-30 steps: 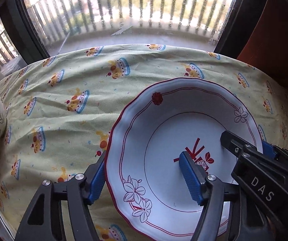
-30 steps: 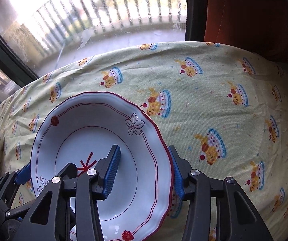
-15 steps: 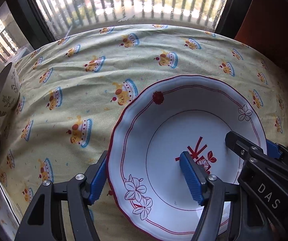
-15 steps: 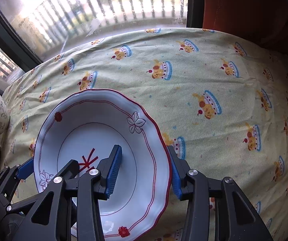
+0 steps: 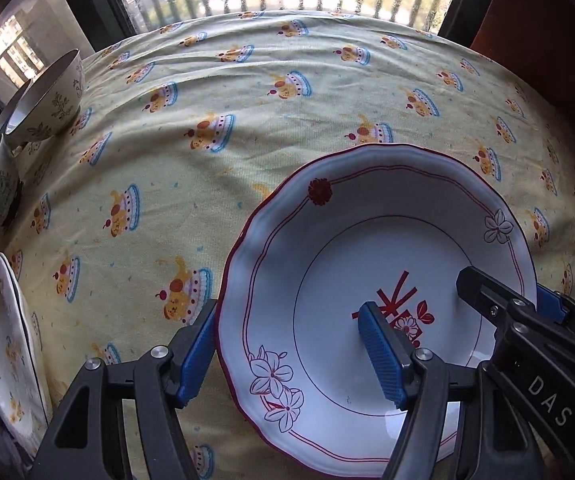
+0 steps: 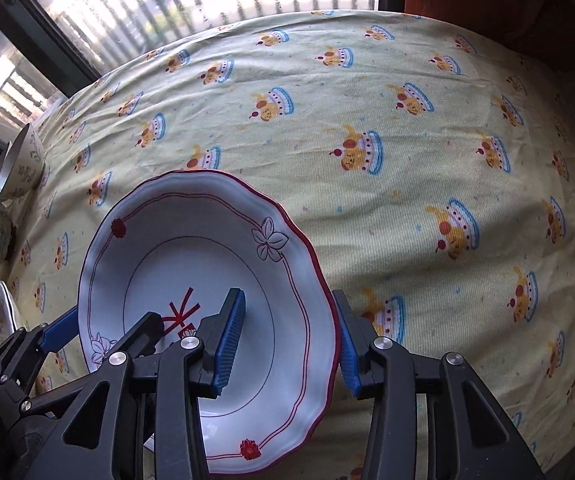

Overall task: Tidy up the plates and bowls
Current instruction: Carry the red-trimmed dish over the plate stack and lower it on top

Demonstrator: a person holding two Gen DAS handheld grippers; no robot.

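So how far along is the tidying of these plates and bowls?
Partly done, it seems. Two leaf-patterned bowls sit together at the cloth's left edge, with yellow-flowered plates stacked near them. In hand: the red-rimmed plate, carried between the left hand-held gripper and the right hand-held gripper. It has yet to be set down.

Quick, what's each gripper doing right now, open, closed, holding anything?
Left gripper: jaws straddle the plate rim, holding it.
Right gripper: jaws straddle the opposite rim, holding the same plate.
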